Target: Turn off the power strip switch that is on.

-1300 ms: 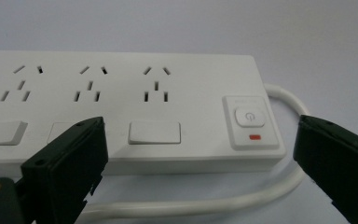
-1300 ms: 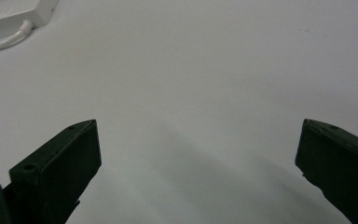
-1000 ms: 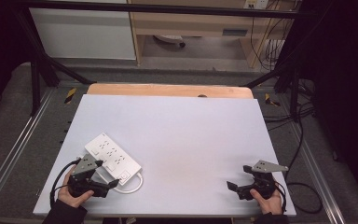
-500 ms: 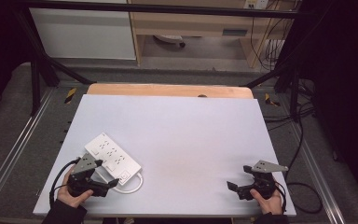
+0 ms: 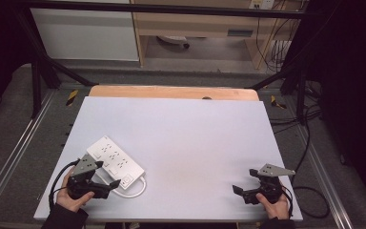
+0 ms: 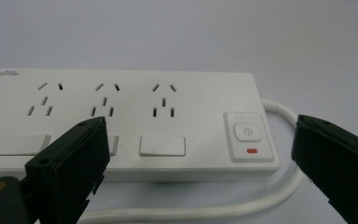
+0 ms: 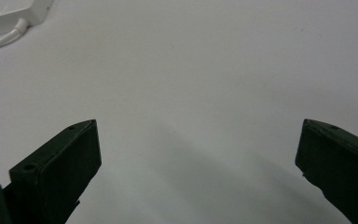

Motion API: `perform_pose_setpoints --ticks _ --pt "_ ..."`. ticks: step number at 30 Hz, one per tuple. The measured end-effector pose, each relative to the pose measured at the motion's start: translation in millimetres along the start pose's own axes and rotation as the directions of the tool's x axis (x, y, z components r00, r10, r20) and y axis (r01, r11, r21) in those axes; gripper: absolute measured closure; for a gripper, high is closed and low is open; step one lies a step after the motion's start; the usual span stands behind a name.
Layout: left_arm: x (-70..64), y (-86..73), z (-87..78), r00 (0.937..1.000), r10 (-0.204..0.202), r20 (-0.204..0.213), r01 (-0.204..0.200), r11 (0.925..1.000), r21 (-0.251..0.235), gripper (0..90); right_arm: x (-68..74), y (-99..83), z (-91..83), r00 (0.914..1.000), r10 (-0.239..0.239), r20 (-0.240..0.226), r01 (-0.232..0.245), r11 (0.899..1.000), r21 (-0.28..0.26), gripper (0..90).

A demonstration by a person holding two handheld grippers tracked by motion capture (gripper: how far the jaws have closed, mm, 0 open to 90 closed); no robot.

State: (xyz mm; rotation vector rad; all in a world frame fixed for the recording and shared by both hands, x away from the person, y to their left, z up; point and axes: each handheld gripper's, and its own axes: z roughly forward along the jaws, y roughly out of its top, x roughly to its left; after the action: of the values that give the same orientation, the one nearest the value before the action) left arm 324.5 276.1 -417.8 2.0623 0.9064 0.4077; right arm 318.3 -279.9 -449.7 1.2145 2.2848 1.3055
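A white power strip (image 5: 116, 161) lies at the front left of the table, its white cable (image 5: 136, 192) looping round its near end. In the left gripper view the power strip (image 6: 135, 116) shows three sockets and a power button (image 6: 245, 132), just beyond my jaws. My left gripper (image 5: 106, 177) (image 6: 200, 149) is open, right next to the strip's near long side, holding nothing. My right gripper (image 5: 244, 181) (image 7: 198, 154) is open over bare table at the front right, with nothing between its jaws. A corner of the strip (image 7: 9, 11) appears far off in the right gripper view.
The pale grey tabletop (image 5: 186, 129) has a wooden strip (image 5: 171, 92) along its far edge. Metal rails (image 5: 9, 157) run down both sides of the table. Black cables (image 5: 310, 143) lie on the floor at the right.
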Motion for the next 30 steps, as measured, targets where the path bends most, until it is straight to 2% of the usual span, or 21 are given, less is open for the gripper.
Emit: perform_pose_setpoints --ticks 15,30 --pt "0.7 9.7 -6.4 0.9995 -0.011 -0.029 0.011 0.9999 -0.003 9.3 -0.3 0.0 0.0 0.9999 -0.009 0.006 0.009 1.0 0.005 0.6" --pt "2.8 12.8 -7.6 0.9975 -0.027 -0.065 0.026 0.9995 -0.017 31.8 -0.4 -0.1 -0.2 0.9999 -0.009 0.01 0.009 1.0 0.007 0.6"
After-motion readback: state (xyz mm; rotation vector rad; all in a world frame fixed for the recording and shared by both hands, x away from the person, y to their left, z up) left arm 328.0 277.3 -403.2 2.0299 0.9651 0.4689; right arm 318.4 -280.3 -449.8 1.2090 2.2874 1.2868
